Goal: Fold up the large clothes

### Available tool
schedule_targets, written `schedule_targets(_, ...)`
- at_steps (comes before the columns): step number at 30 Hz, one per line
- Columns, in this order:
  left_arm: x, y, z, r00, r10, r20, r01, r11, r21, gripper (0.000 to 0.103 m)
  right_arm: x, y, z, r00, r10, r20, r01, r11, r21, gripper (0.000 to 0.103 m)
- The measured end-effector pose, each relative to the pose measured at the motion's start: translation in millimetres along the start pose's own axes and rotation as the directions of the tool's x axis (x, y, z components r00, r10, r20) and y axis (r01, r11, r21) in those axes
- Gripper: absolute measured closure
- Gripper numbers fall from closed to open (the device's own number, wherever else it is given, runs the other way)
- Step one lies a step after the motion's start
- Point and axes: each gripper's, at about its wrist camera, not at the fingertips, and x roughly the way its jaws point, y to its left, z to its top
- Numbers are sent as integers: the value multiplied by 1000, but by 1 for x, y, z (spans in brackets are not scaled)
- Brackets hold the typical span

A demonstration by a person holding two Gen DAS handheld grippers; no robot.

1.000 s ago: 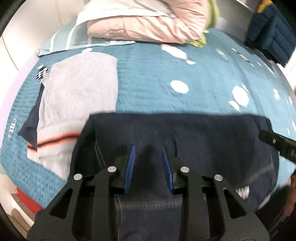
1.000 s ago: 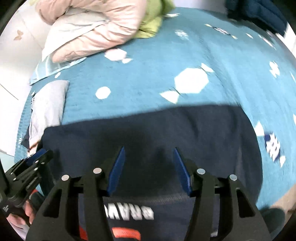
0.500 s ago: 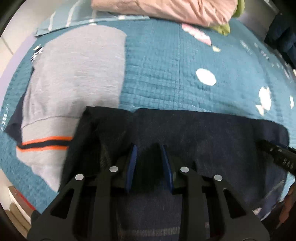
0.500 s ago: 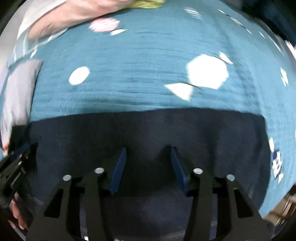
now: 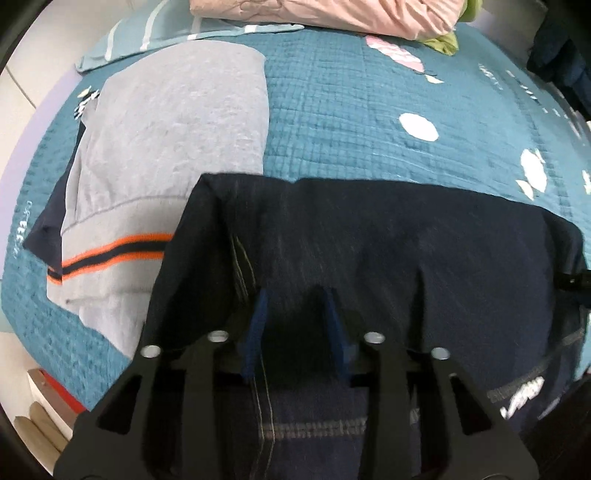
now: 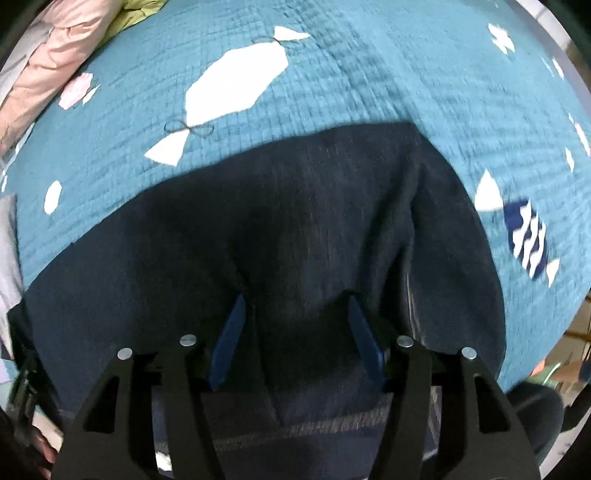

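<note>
A dark navy garment [image 5: 388, 236] lies across the near part of a teal quilted bed [image 5: 351, 122], its far folded edge running left to right. My left gripper [image 5: 295, 314] has its blue pads apart with a raised fold of the navy cloth between them, near the garment's left end. In the right wrist view the same garment [image 6: 295, 206] fills the lower half. My right gripper [image 6: 295, 317] also has its pads apart with a ridge of navy cloth between them, near the right end. White lettering [image 5: 524, 395] shows on the lower layer.
A folded grey garment with orange and navy stripes [image 5: 166, 147] lies left of the navy one, partly under its corner. Pink bedding [image 5: 332, 14] and a green item [image 5: 443, 38] sit at the far edge. The bed's near left edge [image 5: 48, 369] drops off.
Both grippers moved forward and down over the bed, carrying the navy cloth's fold farther up the quilt. The left pads have come a little closer together.
</note>
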Motion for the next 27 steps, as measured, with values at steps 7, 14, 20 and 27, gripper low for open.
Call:
schedule_targets(7, -28, -4, -33, 999, 25, 25, -25, 999, 23, 25, -26, -30, -39, 999, 31, 36, -32, 999, 15, 25)
schedule_targets(14, -41, -1, -65, 1000, -13, 3, 13, 1000, 1, 21, -40, -81, -65, 998, 44, 46, -48, 994, 93, 12)
schedule_targets(20, -53, 6, -92, 999, -40, -15, 39, 998, -38, 21, -42, -125, -96, 991, 117, 62, -128, 968, 215, 11)
schedule_targets(27, -70, 14, -115, 997, -77, -30, 74, 993, -87, 21, -47, -170, -94, 985, 137, 103, -160, 954, 255, 9)
